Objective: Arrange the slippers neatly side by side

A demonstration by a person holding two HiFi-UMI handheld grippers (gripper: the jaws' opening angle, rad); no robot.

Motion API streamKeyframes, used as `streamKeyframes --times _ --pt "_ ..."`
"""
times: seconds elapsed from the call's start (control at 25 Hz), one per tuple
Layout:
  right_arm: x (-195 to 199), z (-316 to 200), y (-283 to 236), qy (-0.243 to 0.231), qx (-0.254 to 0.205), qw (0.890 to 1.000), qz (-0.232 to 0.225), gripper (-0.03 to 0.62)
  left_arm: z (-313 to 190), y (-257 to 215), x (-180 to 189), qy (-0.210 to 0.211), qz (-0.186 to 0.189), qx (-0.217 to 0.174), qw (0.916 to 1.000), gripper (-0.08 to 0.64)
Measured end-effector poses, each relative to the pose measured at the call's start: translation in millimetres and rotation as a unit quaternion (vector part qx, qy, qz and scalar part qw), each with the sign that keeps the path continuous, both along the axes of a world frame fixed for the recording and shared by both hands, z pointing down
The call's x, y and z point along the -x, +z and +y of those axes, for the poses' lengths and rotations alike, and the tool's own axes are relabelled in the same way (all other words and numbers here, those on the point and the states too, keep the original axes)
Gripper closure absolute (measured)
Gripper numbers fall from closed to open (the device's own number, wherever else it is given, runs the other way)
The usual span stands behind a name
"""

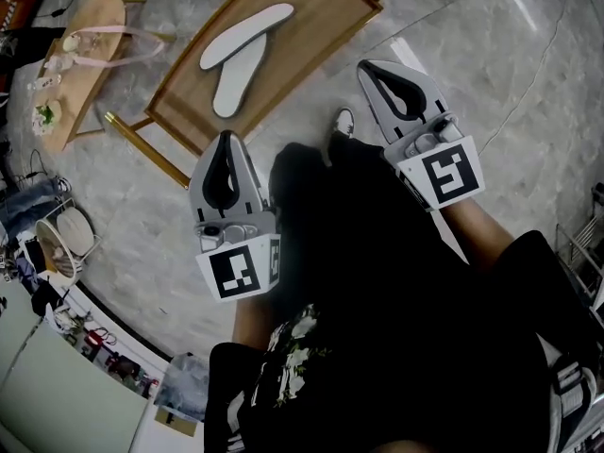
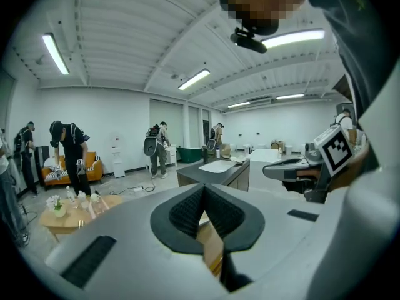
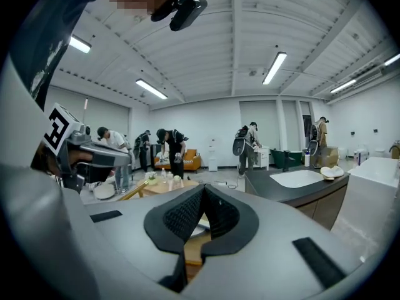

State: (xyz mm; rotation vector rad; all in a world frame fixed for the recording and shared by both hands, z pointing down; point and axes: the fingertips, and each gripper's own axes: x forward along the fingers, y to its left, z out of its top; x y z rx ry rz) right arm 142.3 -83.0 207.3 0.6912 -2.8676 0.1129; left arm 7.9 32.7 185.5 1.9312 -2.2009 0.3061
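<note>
Both the left gripper (image 1: pixel 226 151) and the right gripper (image 1: pixel 379 72) have their jaws together and hold nothing. The two white slippers (image 1: pixel 236 59) lie on the wooden table (image 1: pixel 321 17), ahead of both grippers. They splay in a V with one end touching. The left gripper is nearer.

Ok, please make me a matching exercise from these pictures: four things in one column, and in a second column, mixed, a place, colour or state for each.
1. slippers
2. left gripper
3. small table
4. floor

a. wooden, carries flowers
b. white, lying at an angle to each other on the tray table
c. grey, marbled
d. shut, with nothing between its jaws

Pairs: 1-b, 2-d, 3-a, 4-c
</note>
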Motion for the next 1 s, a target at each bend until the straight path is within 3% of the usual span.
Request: streamKeyframes --times 0.36,0.76,1.0 --pt "9 -5 -2 -0.045 -0.001 0.999 -0.015 0.595 6 -7 -5 -0.045 -0.017 -0.002 0.9989 0.558" --pt "10 -11 -4 -0.043 -0.011 0.998 -0.04 0.595 17 -14 7 -0.059 -0.045 0.01 0.9972 0.558" --pt "9 -12 -11 -0.022 -0.024 0.999 -0.043 0.595 7 -11 8 -0.039 -0.036 0.004 0.9986 0.558"
